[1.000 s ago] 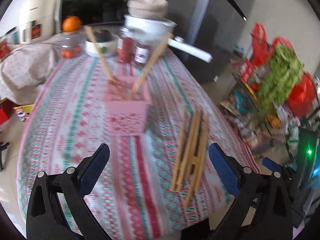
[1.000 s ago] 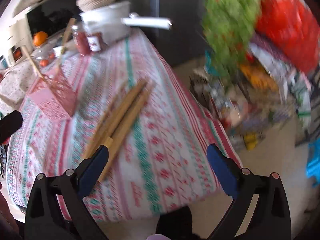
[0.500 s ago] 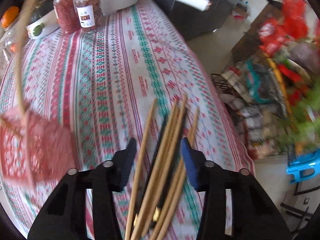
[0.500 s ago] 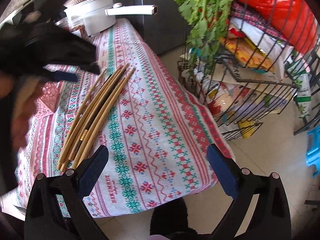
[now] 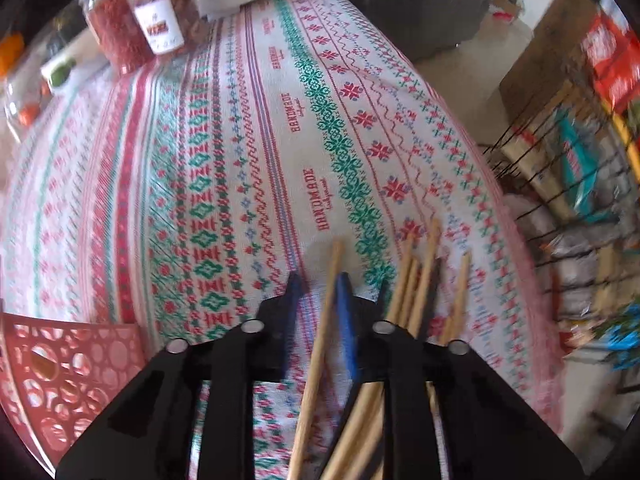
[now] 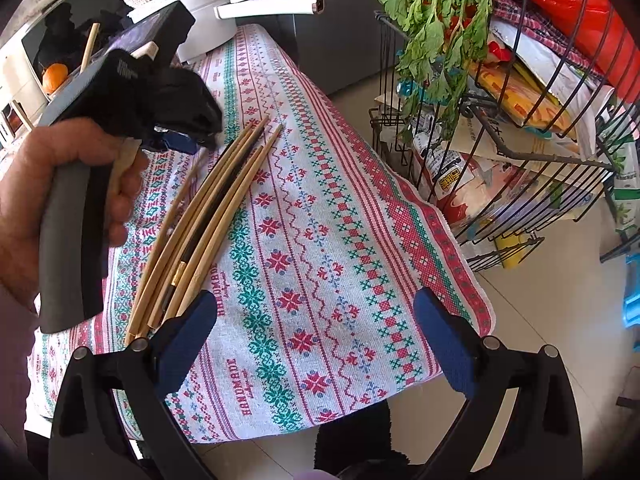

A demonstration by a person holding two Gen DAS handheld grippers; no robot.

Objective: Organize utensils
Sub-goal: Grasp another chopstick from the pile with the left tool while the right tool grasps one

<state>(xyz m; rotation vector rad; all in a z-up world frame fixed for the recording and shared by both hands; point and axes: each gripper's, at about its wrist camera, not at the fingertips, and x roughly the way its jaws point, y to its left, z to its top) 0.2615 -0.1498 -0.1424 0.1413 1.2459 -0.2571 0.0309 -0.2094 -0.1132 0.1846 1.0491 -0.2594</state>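
Closing your left gripper (image 5: 318,280) over the near end of the chopstick bundle (image 6: 208,216), you had one pale chopstick (image 5: 320,344) between its blue fingers (image 5: 346,320), which were nearly together, though whether they pressed on it could not be told. The other sticks lay just beside the right-hand finger, flat on the patterned bench (image 5: 224,160). Item: the bundle comprised several light wooden sticks and one dark one, resting side by side near the bench's edge. Item: your left hand (image 6: 60,200) gripped the tool's handle above the sticks. Item: your right gripper (image 6: 316,344) hung over the bench's corner with fingers (image 6: 448,348) wide apart and nothing between them. Item: a pink perforated basket (image 5: 64,364) sat at the left; two jars (image 5: 136,28) stood at the far end.
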